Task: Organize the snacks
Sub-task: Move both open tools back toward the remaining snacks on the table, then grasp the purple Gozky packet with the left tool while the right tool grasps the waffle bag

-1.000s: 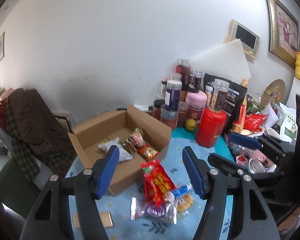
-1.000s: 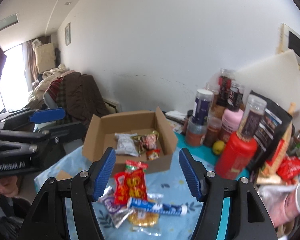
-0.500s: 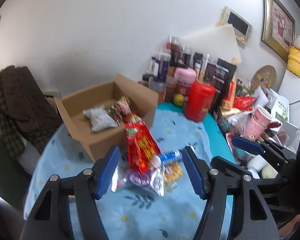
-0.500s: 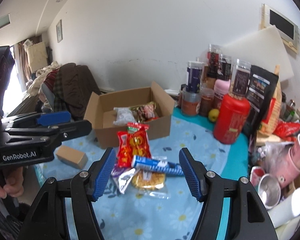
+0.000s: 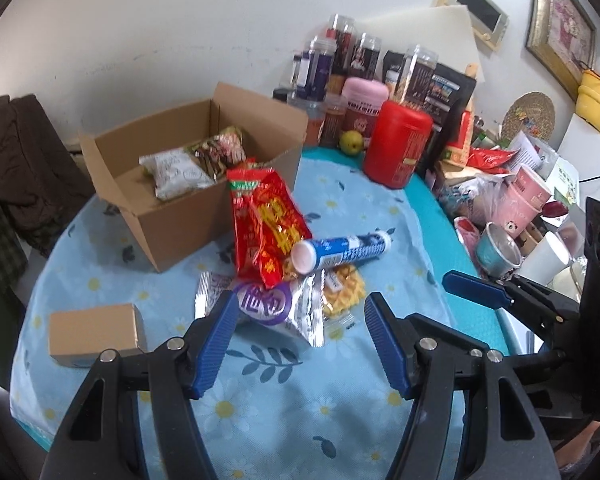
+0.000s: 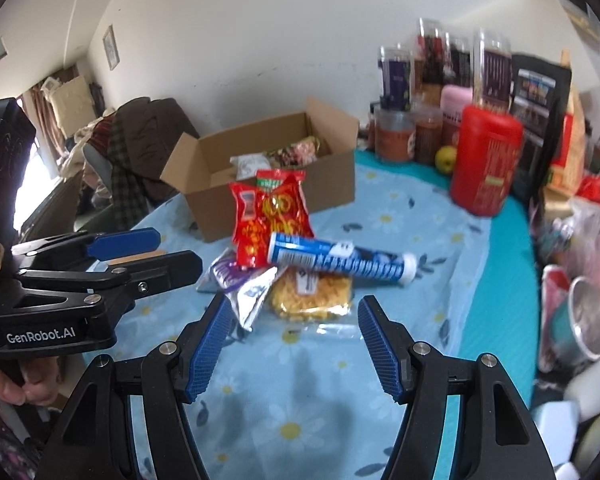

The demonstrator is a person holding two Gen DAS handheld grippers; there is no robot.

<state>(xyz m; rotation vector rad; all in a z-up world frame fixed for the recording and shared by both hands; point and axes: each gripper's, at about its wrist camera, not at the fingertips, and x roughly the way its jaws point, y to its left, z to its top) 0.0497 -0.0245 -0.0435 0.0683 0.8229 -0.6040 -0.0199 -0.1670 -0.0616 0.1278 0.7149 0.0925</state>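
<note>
A: How are the two tools set at present?

B: The left gripper [image 5: 300, 320] is spread wide with nothing held; the right gripper [image 6: 294, 322] is likewise wide apart and empty. Both are poised low over the blue floral tablecloth [image 5: 284, 400].

A: Where is the snack pile found?

B: Just ahead of both sets of fingertips. The silver packet with the purple disc [image 5: 278, 306] lies nearest the left gripper, close by its left finger. The yellow crisp packet [image 6: 312, 292] lies just ahead of the right gripper, with the blue-and-white tube [image 6: 340, 262] resting across it and the red snack bag [image 5: 266, 222] beyond.

A: And the destination?

B: Probably the open cardboard box [image 5: 172, 220], further ahead, with packets already inside.

A: How should the pick be made?

B: One item should be taken alone. The tube is best lifted first, gripped across its middle, since it may roll.
</note>
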